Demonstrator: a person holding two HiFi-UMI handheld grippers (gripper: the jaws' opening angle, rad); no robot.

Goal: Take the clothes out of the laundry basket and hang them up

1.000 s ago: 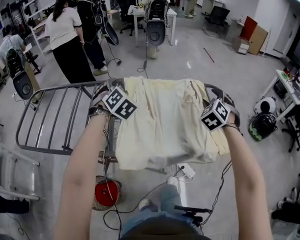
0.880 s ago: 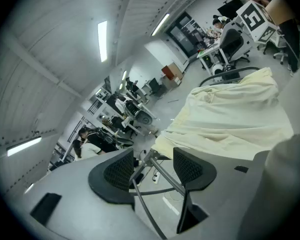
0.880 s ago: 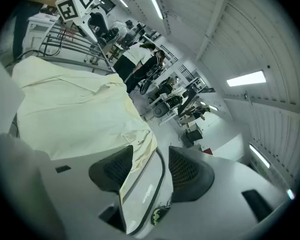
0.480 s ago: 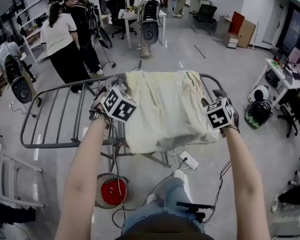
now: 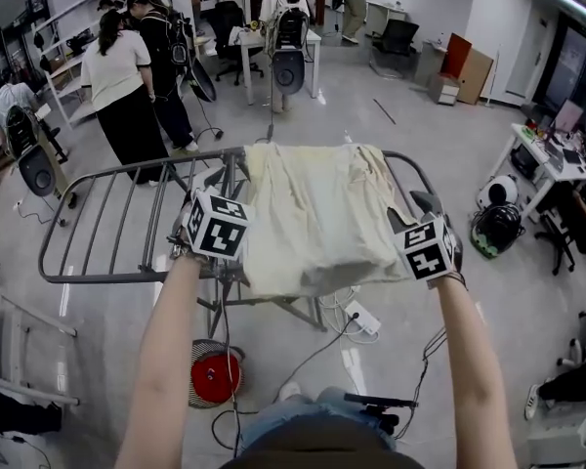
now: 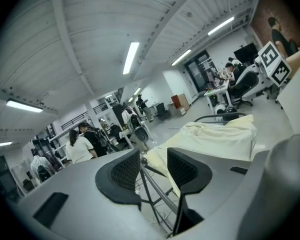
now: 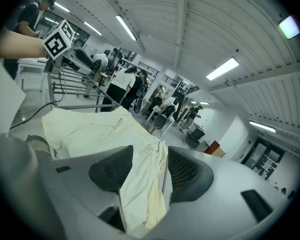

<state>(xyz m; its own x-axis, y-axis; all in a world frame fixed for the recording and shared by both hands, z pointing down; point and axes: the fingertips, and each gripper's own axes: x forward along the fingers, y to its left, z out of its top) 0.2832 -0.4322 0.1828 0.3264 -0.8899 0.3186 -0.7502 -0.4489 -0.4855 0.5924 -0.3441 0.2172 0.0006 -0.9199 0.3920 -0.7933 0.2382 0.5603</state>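
Nearest us, the left hand-held gripper (image 6: pixel 152 165) hovers at the garment's left edge, released. Its jaws have just been closing, yet only rack legs and floor show in the gap, no fabric. Across from it, the right hand-held gripper (image 7: pixel 150 170) looks clenched on a fold of the cream garment (image 5: pixel 313 213), and the cloth spills down between its pads, probably so that side can be tugged flat. The garment lies draped over the right part of the rack (image 5: pixel 107 277), hanging off front and back. One gripper at each edge reads as spreading it evenly so it doesn't bunch. The rack's left wing is bare. Far back, people (image 5: pixel 117 76) stand about.
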